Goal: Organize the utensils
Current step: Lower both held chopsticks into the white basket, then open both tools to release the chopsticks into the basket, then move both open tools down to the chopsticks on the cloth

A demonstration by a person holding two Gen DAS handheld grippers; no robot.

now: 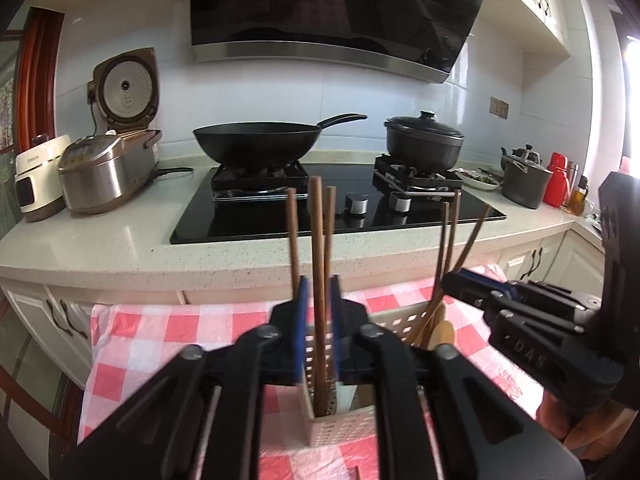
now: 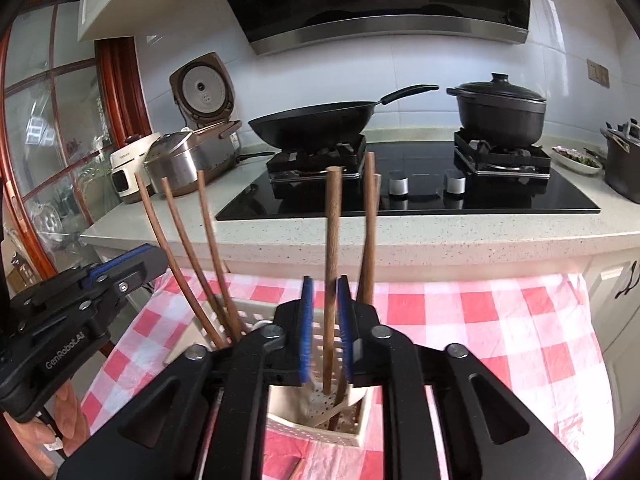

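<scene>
Where blurred, perhaps clear: left gripper point(image 1: 319, 312) pads astride chopstick point(image 1: 318, 240).

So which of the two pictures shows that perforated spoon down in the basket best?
The right wrist view: the perforated spoon shows its holed bowl inside the basket. In the left wrist view only a sliver shows behind a wooden handle.

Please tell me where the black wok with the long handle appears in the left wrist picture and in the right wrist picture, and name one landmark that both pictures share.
Left wrist view: the black wok sits on the left burner, a little left of centre, handle pointing right.
Right wrist view: the black wok sits on the left burner, near the centre, handle pointing right toward the lidded black pot.
Shared landmark: the lidded black pot on the right burner.
</scene>
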